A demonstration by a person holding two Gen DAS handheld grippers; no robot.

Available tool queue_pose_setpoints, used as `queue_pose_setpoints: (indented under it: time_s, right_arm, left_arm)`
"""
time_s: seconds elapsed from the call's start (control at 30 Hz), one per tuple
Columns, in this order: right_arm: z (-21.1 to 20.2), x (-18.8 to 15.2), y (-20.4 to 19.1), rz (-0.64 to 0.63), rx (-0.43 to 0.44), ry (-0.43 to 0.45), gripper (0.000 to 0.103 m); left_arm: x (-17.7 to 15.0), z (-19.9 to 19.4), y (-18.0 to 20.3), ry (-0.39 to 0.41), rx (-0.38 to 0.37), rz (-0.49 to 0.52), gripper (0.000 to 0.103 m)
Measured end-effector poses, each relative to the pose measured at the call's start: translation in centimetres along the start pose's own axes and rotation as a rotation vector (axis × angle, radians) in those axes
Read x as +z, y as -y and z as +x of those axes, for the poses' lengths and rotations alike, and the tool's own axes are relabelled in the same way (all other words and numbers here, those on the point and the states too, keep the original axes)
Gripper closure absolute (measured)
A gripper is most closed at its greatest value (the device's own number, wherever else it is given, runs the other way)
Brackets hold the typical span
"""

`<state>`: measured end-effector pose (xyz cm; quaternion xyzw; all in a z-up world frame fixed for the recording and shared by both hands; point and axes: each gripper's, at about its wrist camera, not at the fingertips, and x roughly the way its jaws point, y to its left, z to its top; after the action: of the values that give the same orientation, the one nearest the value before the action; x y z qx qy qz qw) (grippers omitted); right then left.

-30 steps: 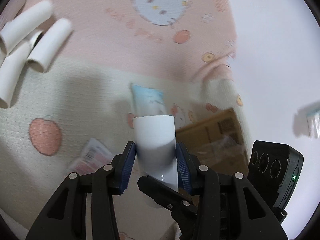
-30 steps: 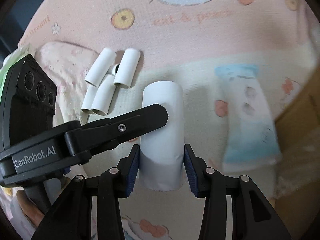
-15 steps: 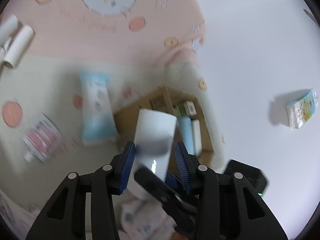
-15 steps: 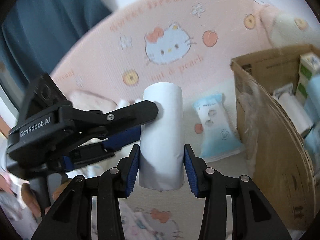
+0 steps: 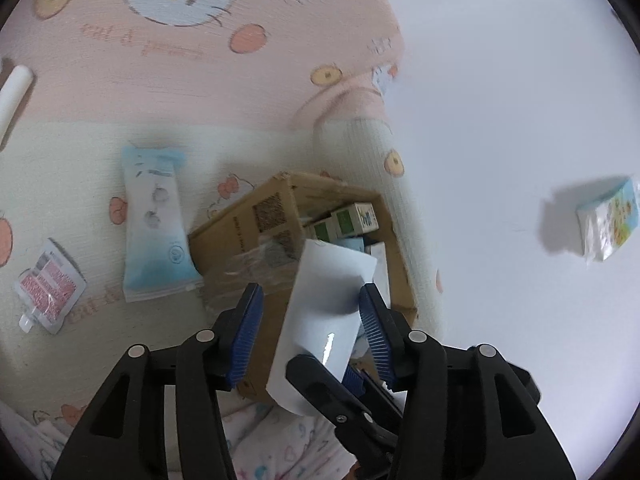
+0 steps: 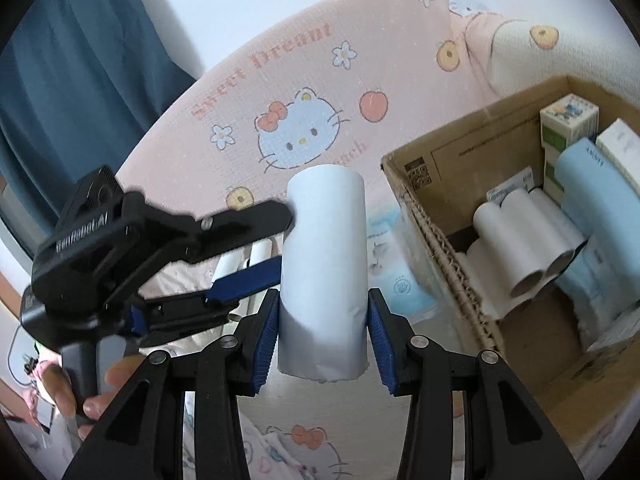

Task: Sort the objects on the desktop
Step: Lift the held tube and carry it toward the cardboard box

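Beside the box (image 6: pixel 436 236), a white roll (image 6: pixel 324 268) is kept clamped between the pads of the right tongs (image 6: pixel 323 336), upright and clear of the blanket (image 6: pixel 248 92), apparently for dropping among the rolls already boxed. The left tongs (image 5: pixel 312 332) are being opened: a gap shows at one pad, so the roll is judged handed over to the right.

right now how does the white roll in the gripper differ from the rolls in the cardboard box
The held white roll stands upright between the pads of the right hand-held gripper, outside the cardboard box; the boxed rolls lie on their sides, bundled together. The held roll looks fatter, and the boxed ones show open core ends. All are plain white cylinders.
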<state>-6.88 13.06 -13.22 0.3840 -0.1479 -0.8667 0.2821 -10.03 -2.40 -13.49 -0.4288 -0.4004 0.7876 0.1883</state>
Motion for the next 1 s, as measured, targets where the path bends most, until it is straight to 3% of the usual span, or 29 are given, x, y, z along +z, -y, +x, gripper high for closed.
queue_pose_setpoints:
  time_s: [0.47, 0.77, 0.93, 1.0]
  right_arm:
    - [-2.4, 4.2, 3.3, 0.003, 0.021, -0.014, 0.062]
    - [-4.1, 7.3, 7.0, 0.030, -0.072, 0.040, 0.062]
    - [-4.1, 8.3, 8.5, 0.008, -0.115, 0.026, 0.060]
    - [-4.1, 8.5, 8.6, -0.011, -0.139, 0.013, 0.060]
  left_arm:
    - [1.8, 4.5, 7.5, -0.043, 0.105, 0.200, 0.055]
    - [3.5, 9.2, 12.8, -0.102, 0.228, 0.358, 0.056]
    - [3.6, 11.3, 13.8, -0.148, 0.255, 0.351, 0.056]
    - [3.7, 12.1, 13.7, -0.160, 0.299, 0.341, 0.056]
